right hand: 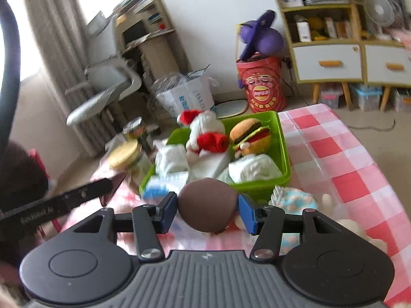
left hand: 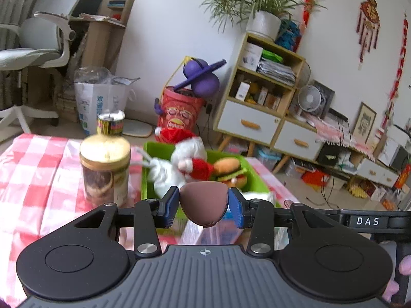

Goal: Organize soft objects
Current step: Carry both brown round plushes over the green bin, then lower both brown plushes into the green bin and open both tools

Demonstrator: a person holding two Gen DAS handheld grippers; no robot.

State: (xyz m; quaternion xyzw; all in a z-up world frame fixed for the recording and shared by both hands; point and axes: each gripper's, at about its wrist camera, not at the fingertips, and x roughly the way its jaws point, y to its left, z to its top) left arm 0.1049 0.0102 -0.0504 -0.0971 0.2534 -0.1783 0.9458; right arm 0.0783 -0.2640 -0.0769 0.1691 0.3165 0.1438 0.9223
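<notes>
A brown soft pad sits between the blue fingers of my left gripper, which is shut on it, in front of the green bin. In the right wrist view a like brown pad sits between the jaws of my right gripper; the left pad touches it, the right shows a small gap. The green bin holds a Santa plush, a plush burger and white soft bundles.
A gold-lidded jar and a can stand left of the bin on the red-checked cloth. A blue patterned soft item and a cream plush lie right of my right gripper. A black bar reaches in at left.
</notes>
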